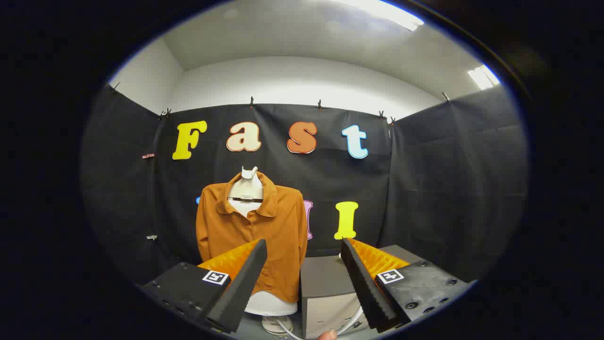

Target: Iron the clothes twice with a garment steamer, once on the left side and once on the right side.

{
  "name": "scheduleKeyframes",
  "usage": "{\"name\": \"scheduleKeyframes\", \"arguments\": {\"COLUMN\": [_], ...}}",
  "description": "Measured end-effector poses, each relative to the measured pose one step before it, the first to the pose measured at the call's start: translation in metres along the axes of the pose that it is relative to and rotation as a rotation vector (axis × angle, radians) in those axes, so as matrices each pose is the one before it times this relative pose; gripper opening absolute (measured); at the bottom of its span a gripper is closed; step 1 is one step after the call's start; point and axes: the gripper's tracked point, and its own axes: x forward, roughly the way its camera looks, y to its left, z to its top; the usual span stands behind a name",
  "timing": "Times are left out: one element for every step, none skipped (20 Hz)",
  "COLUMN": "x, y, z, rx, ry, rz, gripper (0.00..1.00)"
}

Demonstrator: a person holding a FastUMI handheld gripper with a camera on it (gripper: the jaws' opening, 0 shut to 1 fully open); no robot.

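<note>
An orange-brown collared shirt point(264, 226) hangs on a white mannequin torso point(247, 188) that stands on a round base, in front of the black cloth wall. It sits beyond my left finger, which covers part of its lower hem. My gripper point(304, 250) is open, with nothing between its fingers, and is held well back from the shirt. A white cord point(351, 323) runs low between the fingers beside a grey box. The steamer itself cannot be made out.
A grey box point(325, 293) stands just right of the mannequin, ahead of the gap between my fingers. Black cloth walls close the booth at the back and on both sides. A fingertip point(327, 335) shows at the very bottom.
</note>
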Motion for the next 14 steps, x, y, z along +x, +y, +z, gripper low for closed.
{"name": "scheduleKeyframes", "arguments": {"x": [0.00101,-0.00001,-0.0003,-0.00144,-0.00102,-0.00021,0.00078,-0.00028,-0.00022,-0.00028,0.00053,-0.0003,-0.00029,0.0], "y": [0.00374,0.0039,0.00156,0.00118,0.00144,0.0017,0.00083,-0.00205,-0.00059,0.00119,0.00171,0.00142,0.00039,0.00081], "z": [0.0057,0.00194,-0.00168,-0.00349,-0.00344,-0.00404,-0.00206,-0.00104,0.00046,-0.0008,-0.00176,-0.00041,-0.00102,-0.00117], "rx": [-0.00305,-0.00748,-0.0127,-0.0077,0.00441,0.01096,0.00335,0.00065,0.00212,0.00532,0.00439,0.00111,-0.0015,-0.0001], "ry": [-0.01448,-0.00935,0.00247,0.00771,0.01271,0.01064,0.01163,0.00475,0.00163,0.00324,0.00355,0.00184,0.00163,0.00105], "rz": [0.00323,0.00635,0.00463,0.0073,0.00625,0.00587,0.00109,-0.00301,-0.0004,0.00319,0.0033,0.00413,0.00311,0.00114], "gripper": [0.98,0.98,0.98,0.98,0.98,0.98,0.98,0.98,0.98,0.98,0.98,0.98,0.98,0.98]}}
